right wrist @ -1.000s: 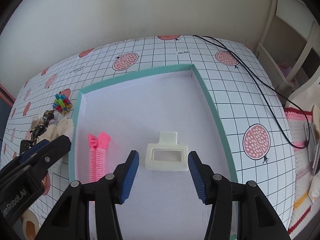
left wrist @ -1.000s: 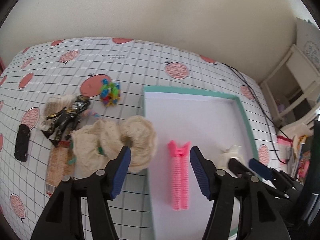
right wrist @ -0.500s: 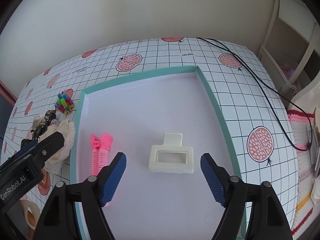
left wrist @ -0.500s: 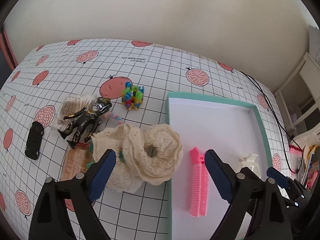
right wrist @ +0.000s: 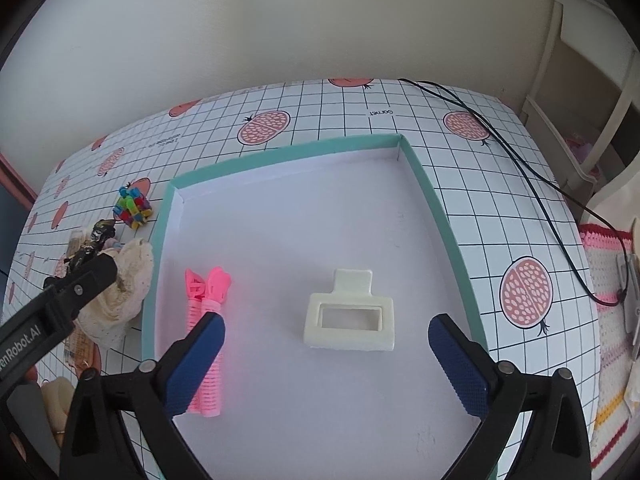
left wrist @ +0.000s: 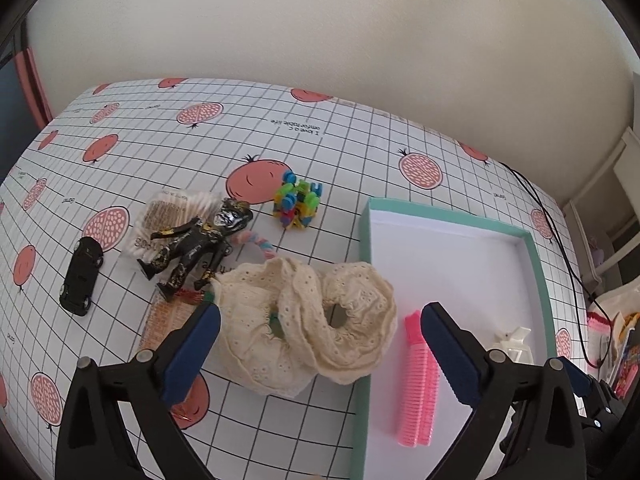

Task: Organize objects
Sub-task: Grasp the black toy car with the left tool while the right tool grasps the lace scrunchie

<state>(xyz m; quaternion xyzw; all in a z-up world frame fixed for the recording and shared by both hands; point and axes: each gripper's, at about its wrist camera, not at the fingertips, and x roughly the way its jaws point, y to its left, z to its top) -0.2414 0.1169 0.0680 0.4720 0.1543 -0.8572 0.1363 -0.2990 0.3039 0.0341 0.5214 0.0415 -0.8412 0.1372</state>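
Observation:
A teal-rimmed white tray (left wrist: 536, 264) (right wrist: 288, 156) holds a pink ridged hair clip (left wrist: 418, 380) (right wrist: 206, 340) and a cream claw clip (right wrist: 350, 320) (left wrist: 514, 344). My left gripper (left wrist: 320, 316) hovers over the cream lace scrunchies (left wrist: 304, 320), which lie on the tablecloth against the tray's left rim. Its jaws are opening and straddle the scrunchies without touching them. My right gripper (right wrist: 326, 326) hangs above the claw clip, jaws opening, with its pads well clear of the clip on both sides.
Left of the scrunchies lie a black-and-gold figure (left wrist: 196, 244), a black toy car (left wrist: 82, 276), a pack of cotton swabs (left wrist: 168, 216), a colourful block toy (left wrist: 298, 200) and an orange packet (left wrist: 164, 320). A black cable (right wrist: 520, 160) crosses the table's right side.
Both grippers' jaws have spread much wider. The left gripper has moved left, from over the pink clip in the tray to over the scrunchies. The right gripper has stayed above the claw clip.

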